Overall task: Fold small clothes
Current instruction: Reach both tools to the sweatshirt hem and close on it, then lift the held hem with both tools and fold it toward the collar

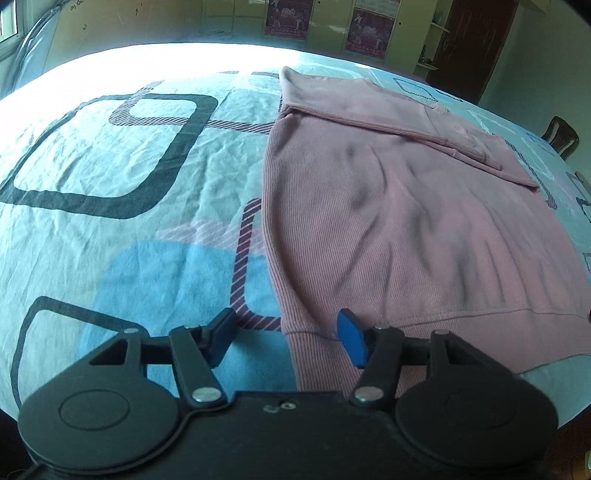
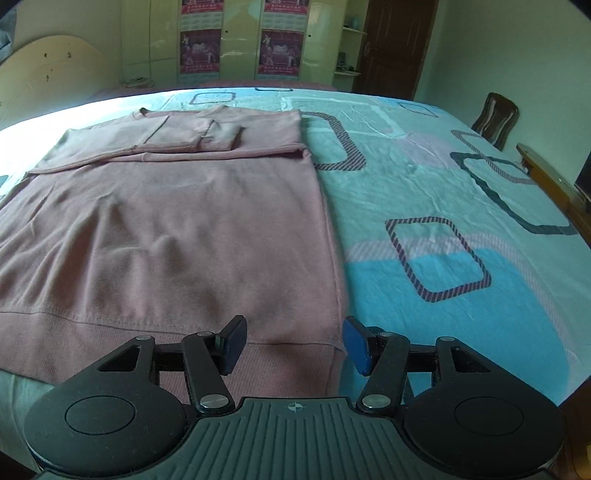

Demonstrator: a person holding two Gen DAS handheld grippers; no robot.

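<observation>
Pink ribbed-knit sweater [image 2: 166,229] flat on bed [image 2: 461,192], sleeves folded across chest. Soft, light, limp; likely sags, slides on sheet. My left tongs [image 1: 288,338] and right tongs [image 2: 293,343] agape, empty, over hem corners. Best hold: thick hem band.

Stood in a pale yellow-green room: wardrobe [image 2: 236,40] hung with posters [image 2: 280,50], dark door [image 2: 395,44], shelves [image 2: 349,48], wooden chair [image 2: 495,116]. Bright daylight across the far bed [image 2: 461,177], from a window [image 1: 8,22].

patterned bedsheet [image 2: 461,192], posters [image 2: 280,51], door [image 2: 391,48], chair [image 2: 495,118]
</observation>
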